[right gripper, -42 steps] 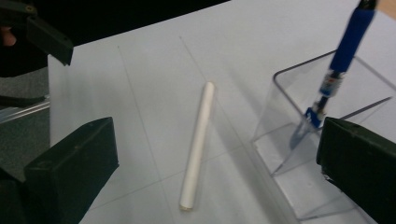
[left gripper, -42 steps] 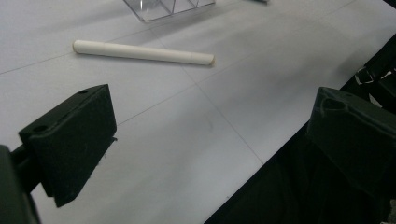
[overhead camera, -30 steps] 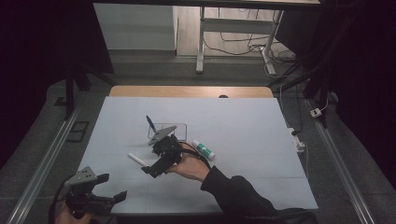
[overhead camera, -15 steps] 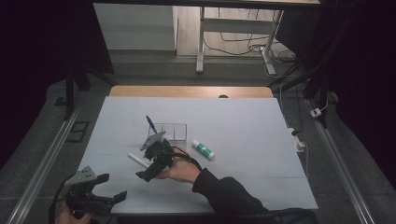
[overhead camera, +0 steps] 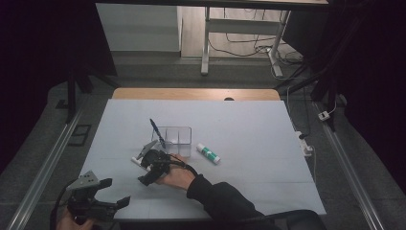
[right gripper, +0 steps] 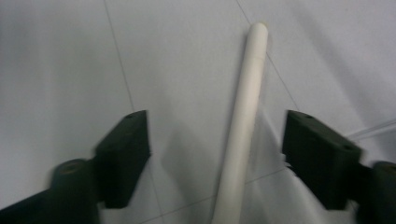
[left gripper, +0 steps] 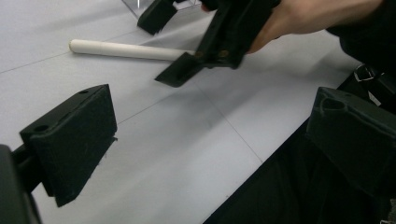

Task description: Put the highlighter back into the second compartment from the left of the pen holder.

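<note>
Right tongs [right gripper: 215, 154] low over the table [overhead camera: 249, 129], jaws astride a white stick [right gripper: 243, 126] and just now closing in on it; gaps remain on both sides, pads not yet touching. Stick lies flat on the table, bare of any print I can read. In the right gripper view its long axis runs straight up between the jaws; in the high view the stick [overhead camera: 137, 162] shows at the left of the tongs [overhead camera: 149, 173], near a clear tray [overhead camera: 184, 141] with a blue pen [overhead camera: 157, 133] leaning out of it. A glue stick [overhead camera: 208, 154] with a green label, writing too small to read, lies right of the tray. Left tongs [overhead camera: 115, 194] at the table's near left corner, jaws wide apart, nothing between them.
</note>
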